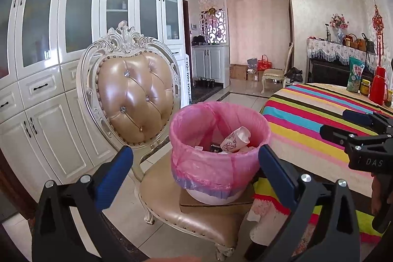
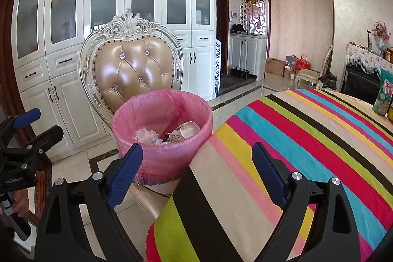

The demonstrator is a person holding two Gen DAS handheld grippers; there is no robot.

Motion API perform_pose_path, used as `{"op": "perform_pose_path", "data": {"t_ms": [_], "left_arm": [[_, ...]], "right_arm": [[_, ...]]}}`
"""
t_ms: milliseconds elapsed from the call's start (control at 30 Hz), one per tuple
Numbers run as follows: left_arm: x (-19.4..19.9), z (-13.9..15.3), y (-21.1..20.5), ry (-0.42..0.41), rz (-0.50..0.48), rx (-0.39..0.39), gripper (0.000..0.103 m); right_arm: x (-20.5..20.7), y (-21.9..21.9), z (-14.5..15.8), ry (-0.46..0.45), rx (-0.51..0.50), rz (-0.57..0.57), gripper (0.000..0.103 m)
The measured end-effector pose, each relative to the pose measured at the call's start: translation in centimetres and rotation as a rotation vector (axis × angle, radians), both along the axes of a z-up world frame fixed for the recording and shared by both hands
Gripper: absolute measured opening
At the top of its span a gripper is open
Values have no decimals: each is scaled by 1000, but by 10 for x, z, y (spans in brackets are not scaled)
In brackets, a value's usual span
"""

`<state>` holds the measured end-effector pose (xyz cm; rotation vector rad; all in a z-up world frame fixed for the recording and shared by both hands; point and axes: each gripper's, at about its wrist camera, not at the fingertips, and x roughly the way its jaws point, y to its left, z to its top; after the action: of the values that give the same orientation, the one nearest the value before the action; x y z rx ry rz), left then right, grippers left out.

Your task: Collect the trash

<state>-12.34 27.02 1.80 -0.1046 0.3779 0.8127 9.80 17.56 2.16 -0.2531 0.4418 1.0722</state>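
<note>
Left wrist view centres the pink-lined bin (image 1: 218,139), holding a paper cup (image 1: 235,139) and scraps, standing on a chair (image 1: 137,95) beside the striped table (image 1: 307,119). Both the left hand-held gripper (image 1: 195,161) and the right hand-held gripper (image 2: 197,158) gape wide, empty. Likely an approach; next, grasping the liner rim. White cabinets (image 1: 73,16) behind.

Both wrist views toward bin (image 1: 218,136)
</note>
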Motion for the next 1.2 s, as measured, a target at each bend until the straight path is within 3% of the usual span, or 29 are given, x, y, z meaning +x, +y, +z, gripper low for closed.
{"op": "perform_pose_path", "data": {"t_ms": [1200], "left_arm": [[10,-16,5,36,-5,-41,99]], "right_arm": [[2,4,-11,15,-18,0,85]]}}
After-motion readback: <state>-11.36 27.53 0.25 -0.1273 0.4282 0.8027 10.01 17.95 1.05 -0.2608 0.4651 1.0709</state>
